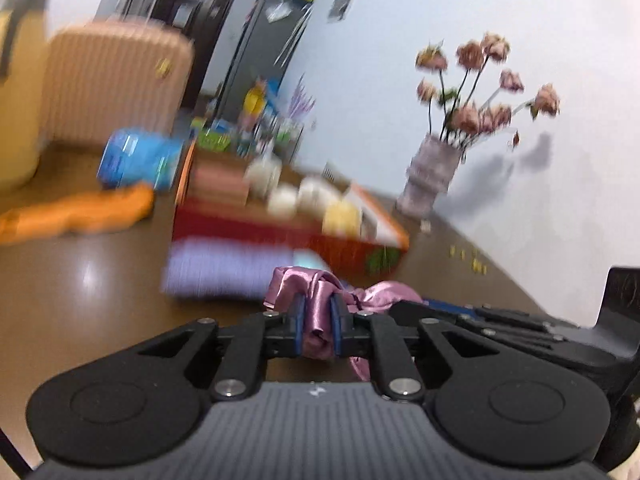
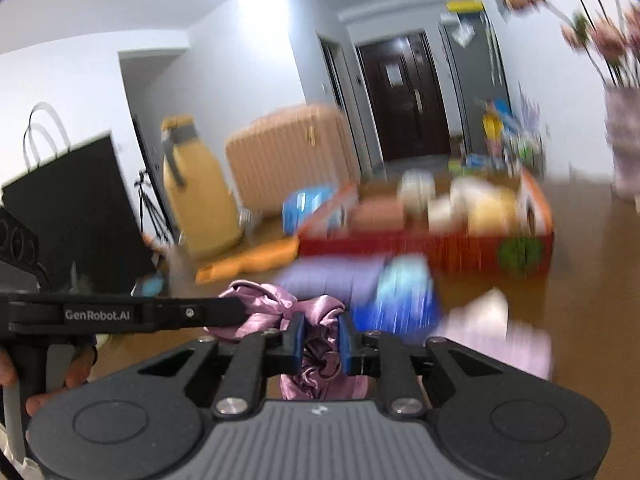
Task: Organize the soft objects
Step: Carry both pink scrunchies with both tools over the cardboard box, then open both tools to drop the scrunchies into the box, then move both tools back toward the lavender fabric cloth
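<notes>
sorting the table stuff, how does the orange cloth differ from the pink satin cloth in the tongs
The orange cloth lies flat and stretched out on the table; the pink satin cloth is bunched, clamped in both the left tongs and right tongs. Orange looks matte, pink shiny. Both are soft fabric.

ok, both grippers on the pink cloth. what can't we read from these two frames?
- Box contents: motion blur, both views.
- Purple and blue items before the box: blurred, unidentifiable.
- Pink cloth: lower part hidden behind left gripper and right gripper.
- Flowers: cut off in the right wrist view.
</notes>
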### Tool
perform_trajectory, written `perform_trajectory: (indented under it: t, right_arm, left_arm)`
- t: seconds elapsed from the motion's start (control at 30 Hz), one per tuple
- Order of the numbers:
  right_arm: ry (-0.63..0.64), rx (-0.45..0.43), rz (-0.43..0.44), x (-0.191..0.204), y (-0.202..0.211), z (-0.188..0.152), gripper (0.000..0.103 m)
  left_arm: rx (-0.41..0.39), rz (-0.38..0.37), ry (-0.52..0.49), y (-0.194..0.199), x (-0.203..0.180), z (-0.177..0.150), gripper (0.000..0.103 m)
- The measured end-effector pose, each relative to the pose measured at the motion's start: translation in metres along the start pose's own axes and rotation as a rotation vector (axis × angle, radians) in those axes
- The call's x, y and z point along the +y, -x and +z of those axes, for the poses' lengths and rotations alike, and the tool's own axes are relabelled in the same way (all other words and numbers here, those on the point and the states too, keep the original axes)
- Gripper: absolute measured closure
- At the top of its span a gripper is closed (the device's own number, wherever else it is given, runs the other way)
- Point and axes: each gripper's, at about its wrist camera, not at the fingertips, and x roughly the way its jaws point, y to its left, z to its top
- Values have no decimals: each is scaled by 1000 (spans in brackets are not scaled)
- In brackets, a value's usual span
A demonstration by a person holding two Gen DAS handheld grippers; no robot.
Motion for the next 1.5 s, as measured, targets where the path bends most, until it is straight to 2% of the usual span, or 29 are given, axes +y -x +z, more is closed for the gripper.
perform_trajectory:
  t: [0.1,0.2,0.3,0.4,0.5,0.53,0.57,0.6,0.67,0.77,0.8,0.9,1.0,1.07,1.13,1.2,1.3,1.43,1.5]
  right_arm:
    - [57,-16,-10,-15,-39,61,86]
    - [66,39,-35,-36,-101,114,86]
    - [36,139,-62,-59,-170,146,86]
    - [-37,243,-69,-79,-236,156,86]
    - [-43,298,-109,-90,-281,151,84]
    - [-55,306,-117,-92,-290,149,82]
    - [-78,314,-118,-95,-298,145,81]
    - [-107,318,-116,-99,-303,141,78]
    - [-135,323,-99,-103,-308,136,76]
    - [-115,299,-82,-102,-297,133,68]
    - [-110,283,-79,-101,-291,135,68]
    - [-86,223,-90,-99,-264,143,67]
    - [-96,166,-83,-98,-226,151,64]
    - [-100,121,-75,-94,-191,149,59]
    - [-83,78,-79,-87,-154,140,54]
    - [-61,38,-90,-78,-114,123,47]
    - [-68,-5,-91,-69,-60,88,43]
    - [-42,-30,-95,-52,-6,30,39]
    - [-26,-36,-116,-42,13,2,38]
  left_arm:
    - [11,26,-15,-52,15,58,89]
    - [74,69,-2,-109,33,100,89]
    - [146,152,0,-168,56,126,89]
    - [211,219,-2,-212,81,137,87]
    - [253,268,-54,-236,96,135,79]
    - [247,283,-84,-239,98,133,69]
    - [238,290,-101,-239,100,133,65]
    - [231,303,-109,-238,101,132,64]
    - [225,276,-115,-233,102,131,62]
    - [193,249,-131,-220,100,130,58]
    - [182,253,-138,-215,98,130,58]
    - [134,284,-176,-195,87,133,48]
    - [59,308,-203,-155,75,133,45]
    - [20,314,-194,-124,68,129,37]
    - [-26,314,-204,-90,58,117,33]
    - [-70,332,-221,-62,48,101,30]
    - [-112,383,-218,-26,36,66,24]
    - [-60,366,-175,7,23,11,23]
    - [-59,361,-155,21,15,-12,20]
